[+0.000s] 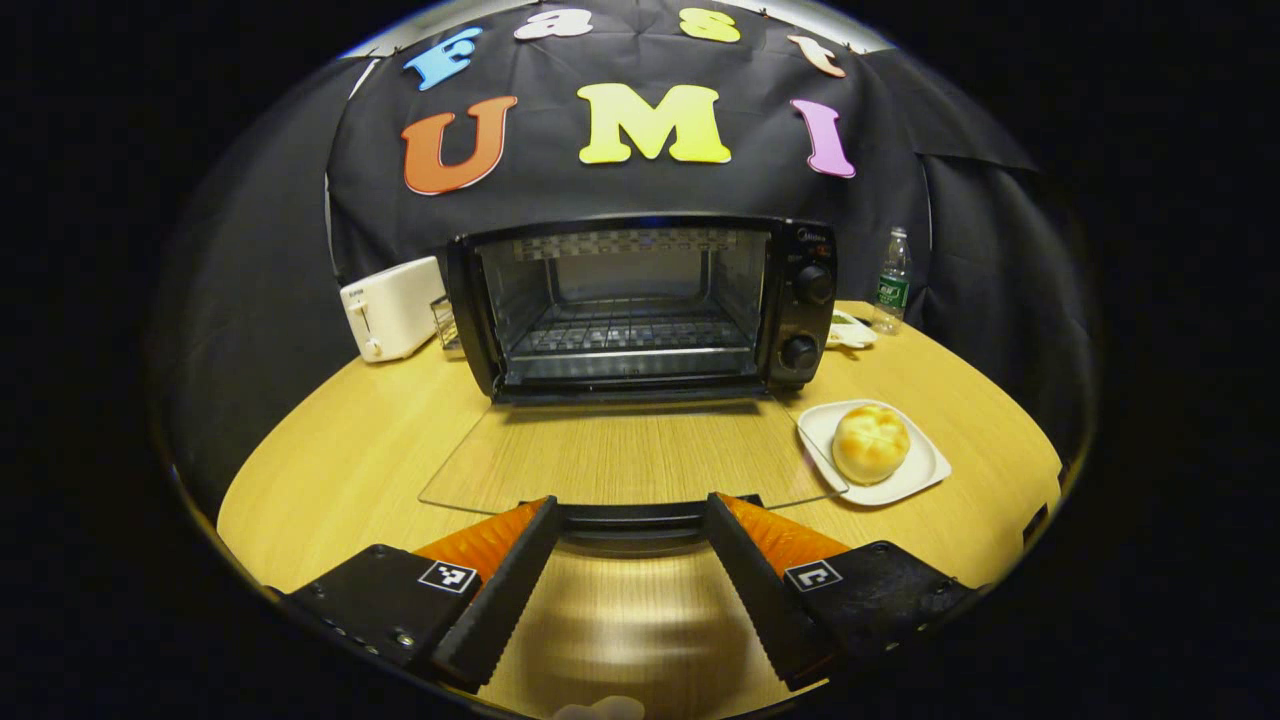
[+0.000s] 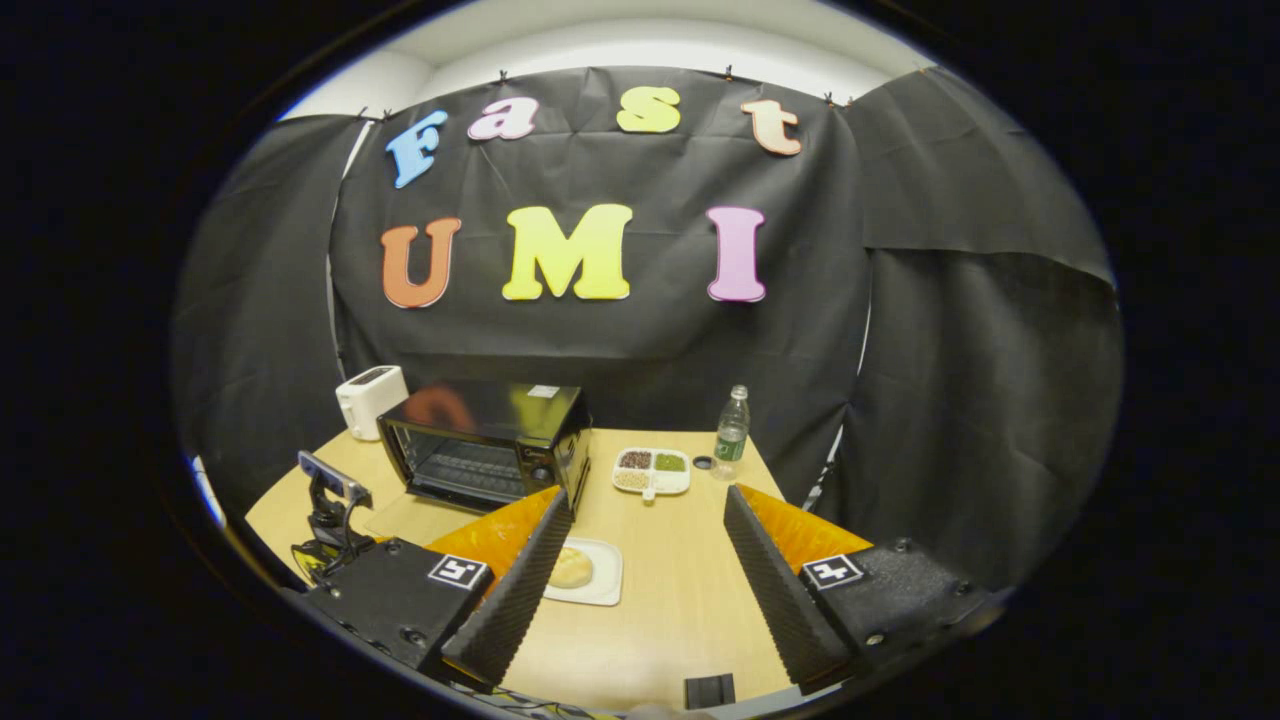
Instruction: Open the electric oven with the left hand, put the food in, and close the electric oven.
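Note:
The black electric oven (image 1: pixel 640 300) stands open at the back of the round wooden table (image 1: pixel 340 460). Its glass door (image 1: pixel 620 455) lies flat toward me and the wire rack inside is bare. My left gripper (image 1: pixel 632 503) is open, with the door's dark handle (image 1: pixel 632 517) lying between its spread fingertips. A round bun (image 1: pixel 870 442) rests on a white square plate (image 1: pixel 925 470) right of the door. In the right gripper view, my right gripper (image 2: pixel 648 495) hangs open high above the table, over the bun (image 2: pixel 571 567), and the oven (image 2: pixel 485 440) is far left.
A white toaster (image 1: pixel 392 307) stands left of the oven. To its right are a water bottle (image 1: pixel 892 280) and a white divided dish (image 2: pixel 652 470) of grains. A small black object (image 2: pixel 709 690) sits at the table's near edge. Black cloth walls surround the table.

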